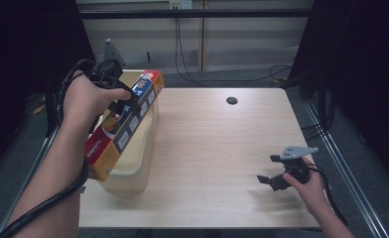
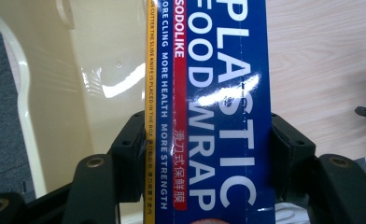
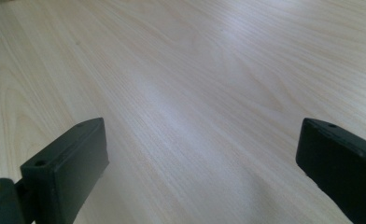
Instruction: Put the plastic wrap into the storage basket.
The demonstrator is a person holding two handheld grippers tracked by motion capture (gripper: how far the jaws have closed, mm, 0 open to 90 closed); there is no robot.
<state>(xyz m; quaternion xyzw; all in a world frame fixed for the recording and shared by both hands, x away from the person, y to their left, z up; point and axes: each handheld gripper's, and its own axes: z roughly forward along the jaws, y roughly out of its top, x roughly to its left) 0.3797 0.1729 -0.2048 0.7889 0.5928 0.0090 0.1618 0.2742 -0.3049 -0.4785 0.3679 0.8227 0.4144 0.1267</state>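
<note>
Left gripper (image 1: 125,103) fingers pinch a wrap box (image 2: 209,93) over a cream bin (image 1: 133,158) — right gripper (image 1: 268,182) fingers spread above the bench (image 1: 212,148).

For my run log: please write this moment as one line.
left gripper: shut on food wrap box | box: above beige bin | right gripper: open, over table

A pale wood-grain tabletop (image 1: 217,148) fills the middle of the room, with a round dark cable hole (image 1: 231,100) near its far edge. Grey floor (image 1: 242,77) runs behind it to a light panelled wall (image 1: 242,44), where black cables (image 1: 182,54) hang and trail. Dark curtains (image 1: 361,59) close in both sides. A metal rail (image 1: 341,163) edges the right.
</note>
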